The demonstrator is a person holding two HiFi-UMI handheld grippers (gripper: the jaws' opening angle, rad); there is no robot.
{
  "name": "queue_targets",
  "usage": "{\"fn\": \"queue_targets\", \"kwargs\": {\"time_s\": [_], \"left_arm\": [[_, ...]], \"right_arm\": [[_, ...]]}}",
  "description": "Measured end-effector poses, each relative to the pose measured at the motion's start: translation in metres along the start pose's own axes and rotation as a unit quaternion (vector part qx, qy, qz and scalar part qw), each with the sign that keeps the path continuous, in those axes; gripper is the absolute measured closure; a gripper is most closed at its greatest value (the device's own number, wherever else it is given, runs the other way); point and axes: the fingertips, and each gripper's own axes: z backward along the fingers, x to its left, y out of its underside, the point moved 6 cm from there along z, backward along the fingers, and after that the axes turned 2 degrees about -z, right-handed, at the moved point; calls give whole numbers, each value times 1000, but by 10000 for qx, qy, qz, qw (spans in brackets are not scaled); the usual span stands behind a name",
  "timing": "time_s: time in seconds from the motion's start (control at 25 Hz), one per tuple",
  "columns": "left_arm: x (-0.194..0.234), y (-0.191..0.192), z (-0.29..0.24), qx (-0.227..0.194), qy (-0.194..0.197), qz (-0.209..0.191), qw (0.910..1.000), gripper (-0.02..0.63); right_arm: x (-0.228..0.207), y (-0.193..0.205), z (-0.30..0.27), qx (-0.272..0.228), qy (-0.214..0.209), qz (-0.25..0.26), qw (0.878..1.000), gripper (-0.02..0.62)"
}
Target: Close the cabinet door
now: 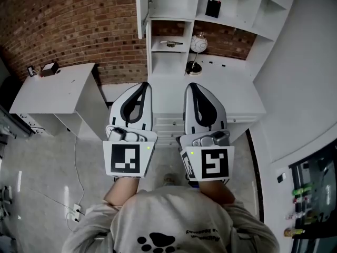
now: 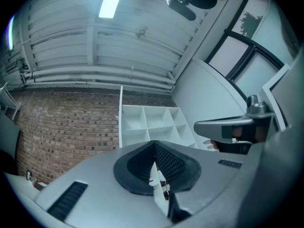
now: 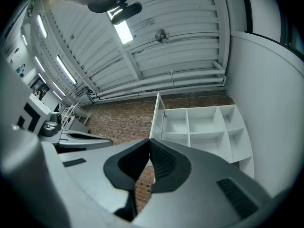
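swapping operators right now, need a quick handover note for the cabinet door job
Left gripper: shut, empty, held up in front of the white cubby cabinet, not touching it.
Right gripper: shut, empty, beside the left one.
White cabinet door: at the cabinet's upper left, swung open.
Done: nothing yet.
Left: reach the door and swing it shut.

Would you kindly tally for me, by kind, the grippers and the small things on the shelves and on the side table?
Grippers: 2 (left gripper, right gripper)
Small things on the shelves: 3 (black box, ball on a stand, flat metal piece)
Small things on the side table: 2 (small box, dark block)
Total: 7
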Motion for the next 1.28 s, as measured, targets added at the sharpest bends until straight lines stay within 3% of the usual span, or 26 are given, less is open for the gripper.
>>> {"fn": "queue_targets", "kwargs": {"time_s": [0.64,1.0,1.28], "left_arm": [[23,51,-103,125,-383,-48,9992,597],[45,71,-126,297,-479,29,9984,597],[86,87,-152,334,-287,112,9990,597]], "right_arm": [[-53,69,-102,9,-558,-228,9982,578],[-52,90,-138,70,-711,-308,9970,578],[-37,107,-186,105,-772,-293,9965,578]]}}
